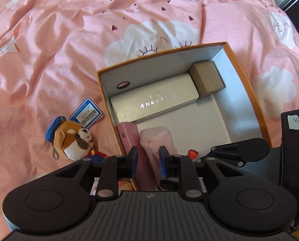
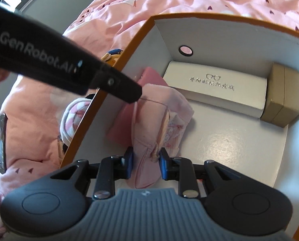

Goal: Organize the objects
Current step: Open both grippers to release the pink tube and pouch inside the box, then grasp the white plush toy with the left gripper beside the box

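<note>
An orange-rimmed box (image 1: 247, 84) with a white inside lies on the bed. A white glasses case (image 1: 155, 102) and a small brown box (image 1: 207, 80) lie along its far wall. A pink wallet (image 1: 129, 136) stands against the left wall. Beside it is a pale pink fabric pouch (image 2: 149, 120). My right gripper (image 2: 146, 161) is shut on the pouch's near end inside the box. My left gripper (image 1: 148, 156) hovers over the wallet and the pouch's edge, pads slightly apart and not pressing either. One of its black fingers (image 2: 117, 84) reaches in from the left, its tip at the pouch's top.
A plush animal with a blue cap (image 1: 75, 140) and a blue barcode card (image 1: 86, 114) lie on the pink duvet (image 1: 49, 60) left of the box. A small red item (image 1: 192, 153) sits in the box's near part. A pink-and-white striped item (image 2: 75, 118) lies outside the left wall.
</note>
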A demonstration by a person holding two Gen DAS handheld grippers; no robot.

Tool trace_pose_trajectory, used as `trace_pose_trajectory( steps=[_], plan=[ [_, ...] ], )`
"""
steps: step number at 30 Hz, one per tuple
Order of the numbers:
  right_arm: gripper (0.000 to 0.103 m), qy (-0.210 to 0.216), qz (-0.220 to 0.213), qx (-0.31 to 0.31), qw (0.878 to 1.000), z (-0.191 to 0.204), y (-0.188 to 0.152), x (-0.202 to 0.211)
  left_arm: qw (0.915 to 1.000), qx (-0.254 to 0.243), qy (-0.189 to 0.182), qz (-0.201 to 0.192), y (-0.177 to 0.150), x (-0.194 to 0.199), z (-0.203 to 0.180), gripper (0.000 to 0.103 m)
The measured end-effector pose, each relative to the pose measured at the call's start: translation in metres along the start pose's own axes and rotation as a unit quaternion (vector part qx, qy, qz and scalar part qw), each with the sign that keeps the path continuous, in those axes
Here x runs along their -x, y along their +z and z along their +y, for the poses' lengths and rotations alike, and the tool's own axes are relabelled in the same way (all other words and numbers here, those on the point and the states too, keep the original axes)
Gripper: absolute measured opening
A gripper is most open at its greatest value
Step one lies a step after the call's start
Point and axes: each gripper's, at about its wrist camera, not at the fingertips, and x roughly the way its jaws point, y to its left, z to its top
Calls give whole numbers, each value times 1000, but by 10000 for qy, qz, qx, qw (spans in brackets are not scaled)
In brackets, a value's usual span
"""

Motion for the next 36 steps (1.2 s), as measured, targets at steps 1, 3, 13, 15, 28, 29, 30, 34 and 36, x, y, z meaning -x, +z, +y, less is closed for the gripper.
trace_pose_trajectory(
  steps=[1, 3, 13, 15, 28, 29, 30, 34, 36],
  plan=[
    [28, -39, -6, -5, 10000, 0, 1, 2, 9999, -62, 11, -98, -1, 2, 0, 26],
    [28, -57, -61, -10, 10000, -2, 3, 7, 9993, -200, 88, -310, -3, 7, -1, 26],
    [30, -163, 3, -65, 9998, -5, 8, 2, 9954, -10, 14, -959, -24, 28, 15, 26],
    [30, -240, -116, -226, 9994, 0, 13, -1, 9933, 95, 22, -1153, -33, 34, 21, 26],
    [46, -446, -722, -834, 9929, 3, 6, -9, 9807, 943, -206, -1698, -99, 54, 68, 29],
    [51, -452, -783, -854, 9922, 4, 5, -7, 9799, 980, -219, -1721, -104, 53, 70, 29],
    [53, -461, -851, -866, 9915, 5, 4, -5, 9793, 1010, -227, -1742, -108, 53, 70, 30],
    [58, -543, -1069, -832, 9893, 14, 0, 6, 9750, 1112, -218, -1910, -129, 55, 73, 37],
    [58, -630, -1279, -758, 9869, 22, -3, 15, 9724, 1174, -176, -2007, -140, 58, 74, 38]
  ],
)
